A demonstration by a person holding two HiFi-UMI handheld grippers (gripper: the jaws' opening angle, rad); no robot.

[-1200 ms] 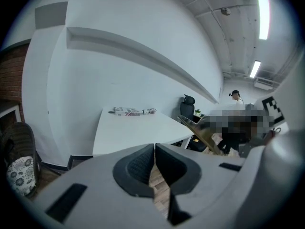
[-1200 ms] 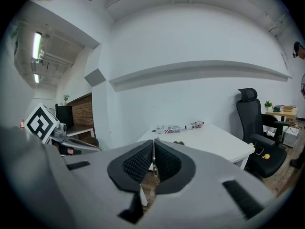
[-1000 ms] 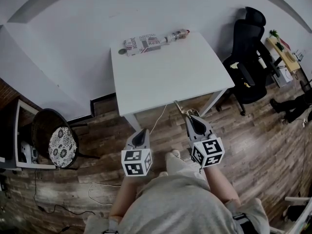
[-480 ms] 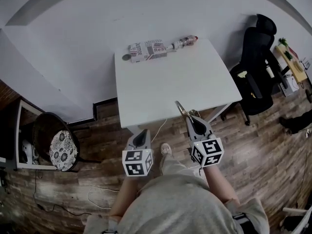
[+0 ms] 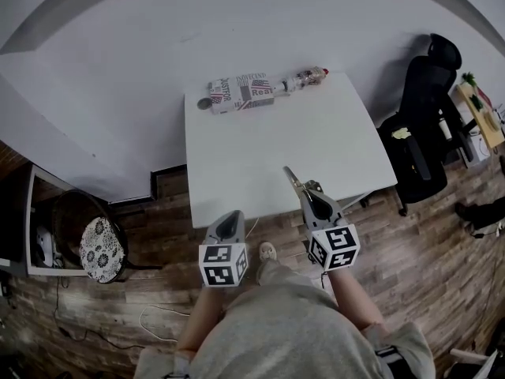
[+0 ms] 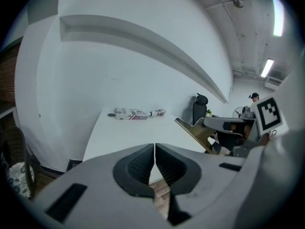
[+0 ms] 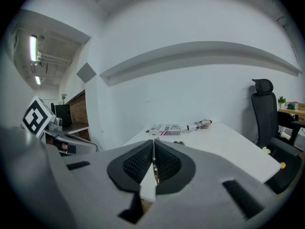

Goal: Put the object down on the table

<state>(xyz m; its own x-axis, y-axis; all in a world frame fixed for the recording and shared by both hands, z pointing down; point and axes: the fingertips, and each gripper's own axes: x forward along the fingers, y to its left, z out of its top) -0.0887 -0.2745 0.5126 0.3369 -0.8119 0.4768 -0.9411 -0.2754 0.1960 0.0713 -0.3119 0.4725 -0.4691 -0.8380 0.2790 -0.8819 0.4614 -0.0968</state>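
Thin golden object [image 5: 293,177] is clamped in my right tongs [image 5: 306,195] near the bench [image 5: 260,144] edge, not yet down; my left tongs [image 5: 229,219] are closed, empty.

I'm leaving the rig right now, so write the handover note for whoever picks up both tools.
Left tool: shut, nothing in it.
Right tool: shut on the thin, flat brass-coloured object, which pokes forward over the near edge of the white rectangular table.
Far edge of the table: print-covered cardboard box, with a clear plastic bottle lying beside it.
Done: object brought to the table.
Left: lower it onto the tabletop, open the right tool, draw back.
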